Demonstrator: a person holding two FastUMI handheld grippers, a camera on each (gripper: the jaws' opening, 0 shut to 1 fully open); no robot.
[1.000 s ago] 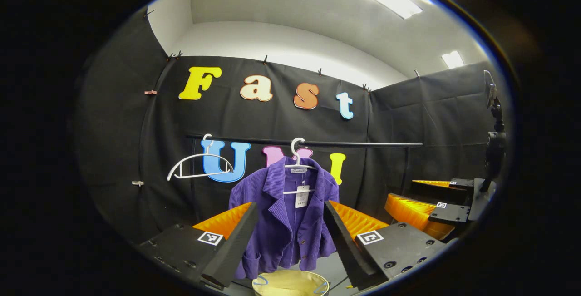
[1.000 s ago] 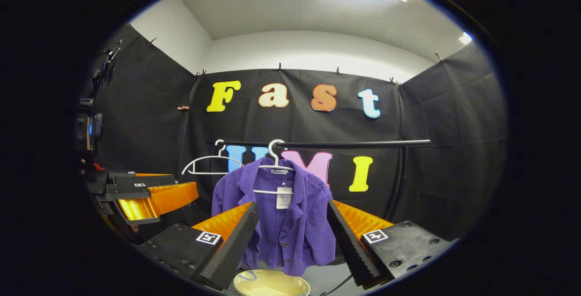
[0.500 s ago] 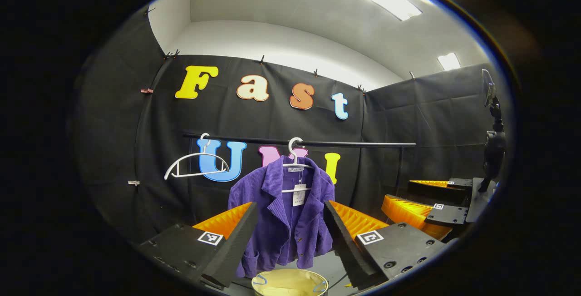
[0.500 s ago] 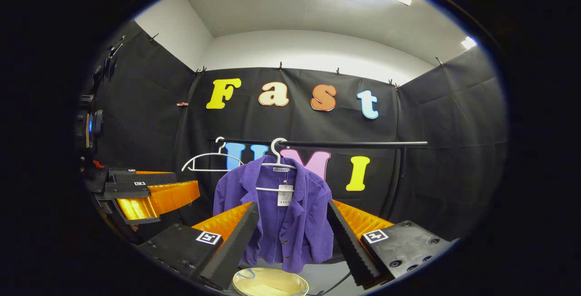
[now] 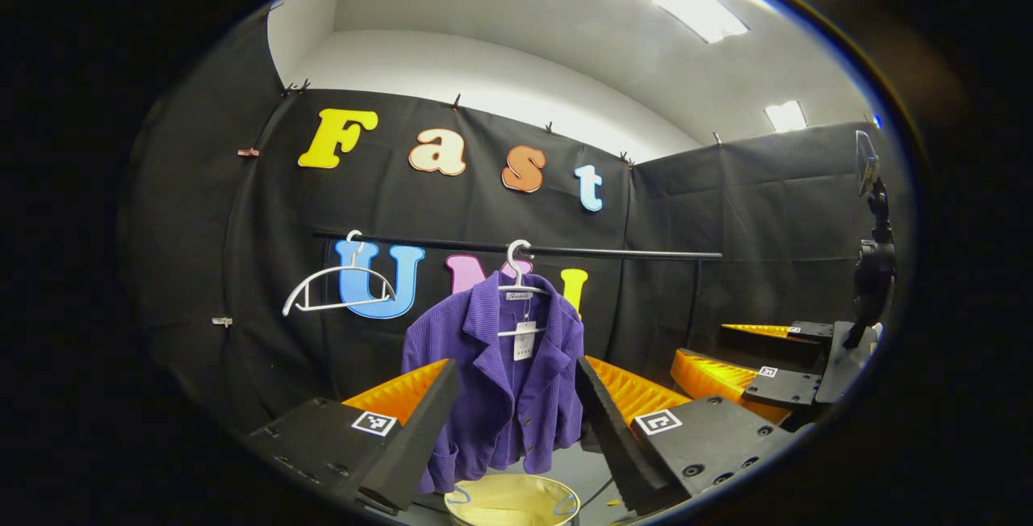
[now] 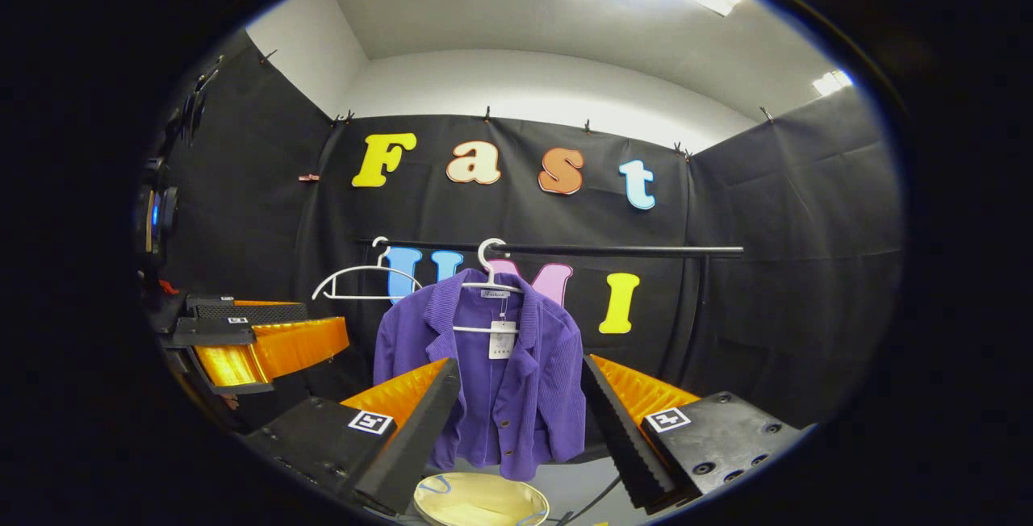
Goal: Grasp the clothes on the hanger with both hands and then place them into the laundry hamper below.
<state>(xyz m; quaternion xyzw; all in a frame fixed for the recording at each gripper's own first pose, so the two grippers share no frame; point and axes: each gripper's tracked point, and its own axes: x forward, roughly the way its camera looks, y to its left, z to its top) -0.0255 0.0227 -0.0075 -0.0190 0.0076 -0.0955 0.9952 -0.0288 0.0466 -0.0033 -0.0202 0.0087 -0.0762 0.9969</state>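
Observation:
A purple corduroy jacket [image 5: 504,385] [image 6: 492,385] hangs on a white hanger [image 5: 519,268] [image 6: 488,264] from a black rail [image 5: 613,252] [image 6: 629,250]. A pale yellow hamper [image 5: 512,502] [image 6: 480,502] stands on the floor under it. My left gripper [image 5: 516,421] is open, well short of the jacket, with nothing between its fingers. My right gripper [image 6: 520,421] is open too, also apart from the jacket. The right gripper [image 5: 750,365] shows at the far right of the left gripper view, and the left gripper [image 6: 258,344] at the left of the right gripper view.
An empty white hanger [image 5: 335,288] [image 6: 363,280] hangs on the rail to the left of the jacket. The rail's upright post [image 6: 702,308] stands at the right. A camera stand [image 5: 871,268] rises at the far right of the left gripper view.
Both views have tilted slightly up, so the jacket, rail and hangers sit a little higher and smaller. The jaws have stayed open and nothing was taken hold of.

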